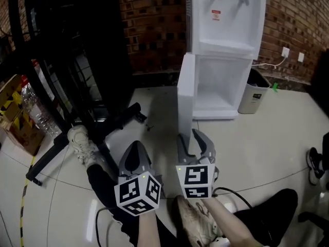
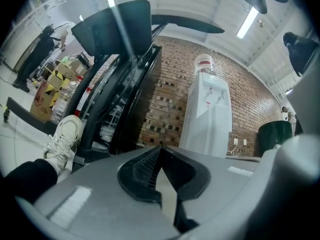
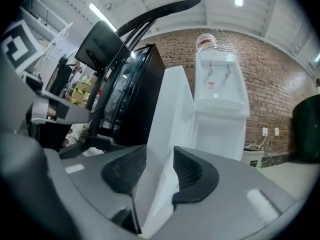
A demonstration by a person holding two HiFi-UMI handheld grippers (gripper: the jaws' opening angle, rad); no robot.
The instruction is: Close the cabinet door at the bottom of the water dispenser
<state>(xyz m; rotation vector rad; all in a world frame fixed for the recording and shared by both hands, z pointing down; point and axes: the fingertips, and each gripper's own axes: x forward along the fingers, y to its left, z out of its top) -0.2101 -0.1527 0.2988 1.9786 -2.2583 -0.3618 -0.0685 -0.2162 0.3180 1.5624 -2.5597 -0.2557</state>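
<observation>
Right gripper (image 1: 189, 137) clamps the upright cabinet door (image 1: 185, 86), swung open toward the person; left gripper (image 1: 136, 146) clenched empty.

Bin (image 1: 254, 92) right of dispenser (image 1: 226, 14), door (image 1: 185, 94) left

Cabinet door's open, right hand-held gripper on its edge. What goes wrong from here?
1. The right hand-held gripper grips only the free edge of the cabinet door; it may slip off mid-swing.
2. Held to the end, its jaws could get pinched between the door and the frame of the water dispenser.
3. A hard shove might rock the dispenser, which carries a water bottle on top.
</observation>
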